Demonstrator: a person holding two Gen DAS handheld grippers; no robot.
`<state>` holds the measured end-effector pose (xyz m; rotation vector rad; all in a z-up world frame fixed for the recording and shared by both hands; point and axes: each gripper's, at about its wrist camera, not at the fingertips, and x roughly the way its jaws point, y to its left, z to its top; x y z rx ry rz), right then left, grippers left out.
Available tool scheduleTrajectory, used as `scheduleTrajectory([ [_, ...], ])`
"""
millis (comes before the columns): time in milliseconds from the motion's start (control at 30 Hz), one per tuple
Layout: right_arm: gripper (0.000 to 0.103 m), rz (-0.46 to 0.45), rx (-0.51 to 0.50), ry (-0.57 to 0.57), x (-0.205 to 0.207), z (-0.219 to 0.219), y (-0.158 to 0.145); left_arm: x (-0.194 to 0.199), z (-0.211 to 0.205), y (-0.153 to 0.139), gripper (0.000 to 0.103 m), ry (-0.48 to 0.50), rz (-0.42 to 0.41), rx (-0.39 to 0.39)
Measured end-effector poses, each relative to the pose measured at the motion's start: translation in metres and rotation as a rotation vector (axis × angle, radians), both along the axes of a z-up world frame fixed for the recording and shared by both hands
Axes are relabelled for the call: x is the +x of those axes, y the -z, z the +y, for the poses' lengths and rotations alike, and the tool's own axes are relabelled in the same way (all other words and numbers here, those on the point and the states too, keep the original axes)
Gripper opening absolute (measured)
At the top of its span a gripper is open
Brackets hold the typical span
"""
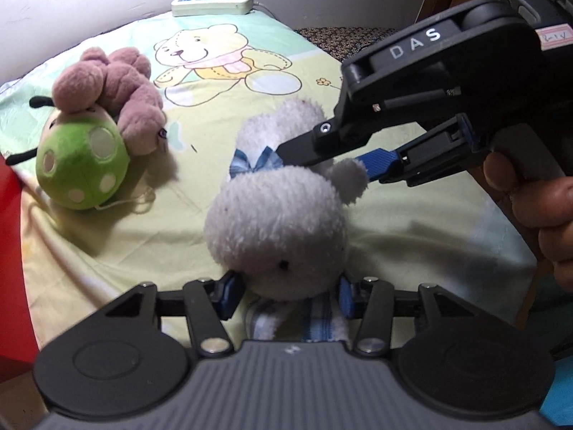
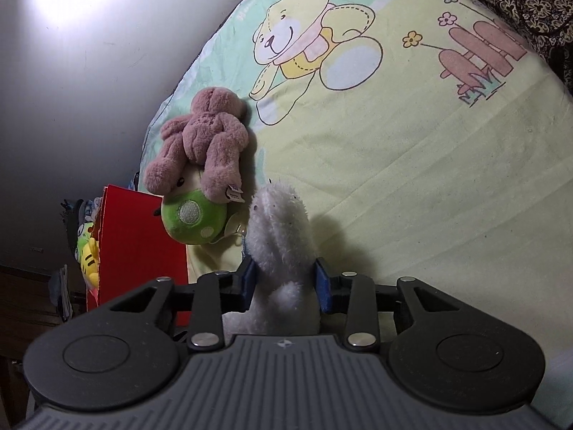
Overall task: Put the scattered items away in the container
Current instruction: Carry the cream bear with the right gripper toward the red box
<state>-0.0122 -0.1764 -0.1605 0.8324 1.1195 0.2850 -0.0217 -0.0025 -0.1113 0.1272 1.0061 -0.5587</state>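
While I lean over the bed (image 2: 429, 186), my left gripper (image 1: 286, 295) has its two blue pads on each side of the white toy (image 1: 275, 222), down by its head, and they press on its fur, so I am holding it. My right gripper (image 1: 324, 159) comes in from the right side and pinches the same toy higher up, near its blue bow (image 1: 250, 161). From the right camera I see those pads (image 2: 322, 285) squeezing the toy's fluffy body (image 2: 279, 236) too. So both my grippers are closed on the one white toy. It lies in the middle of the sheet, which has a bear picture (image 1: 211, 57) on it. A green toy (image 1: 82, 165) with pale spots sits near the left edge of the bed. A pink toy (image 1: 118, 86) lies on top of it, touching it. They are a little way from the white toy. A red box (image 2: 139, 251) stands just past the left edge, right beside the green toy. I can see a yellow toy (image 2: 87, 254) on the far side of it, but I cannot tell if it is inside. A power strip (image 1: 213, 3) lies at the far edge of the bed. My fingers (image 1: 537, 193) hold the right gripper's handle.
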Motion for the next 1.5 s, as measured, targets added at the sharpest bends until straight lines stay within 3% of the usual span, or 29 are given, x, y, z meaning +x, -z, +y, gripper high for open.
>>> scheduleTrajectory([
  [300, 0.035, 0.034, 0.084, -0.151, -0.013, 0.039, -0.006, -0.041, 0.047, -0.019, 0.049, -0.032, 0.005, -0.009],
  [467, 0.035, 0.037, 0.065, -0.209, -0.019, 0.079, -0.013, -0.067, 0.083, -0.026, 0.049, -0.063, -0.003, -0.005],
  [1033, 0.036, -0.111, -0.046, -0.357, -0.067, 0.273, -0.066, -0.146, 0.263, -0.054, 0.049, -0.106, -0.064, -0.008],
  [1267, 0.036, -0.191, -0.034, -0.383, -0.07, 0.322, -0.084, -0.162, 0.308, -0.073, 0.049, -0.147, -0.113, -0.019],
  [1500, 0.036, -0.276, -0.057, -0.371, -0.068, 0.337, -0.108, -0.153, 0.318, -0.094, 0.049, -0.176, -0.16, -0.023],
])
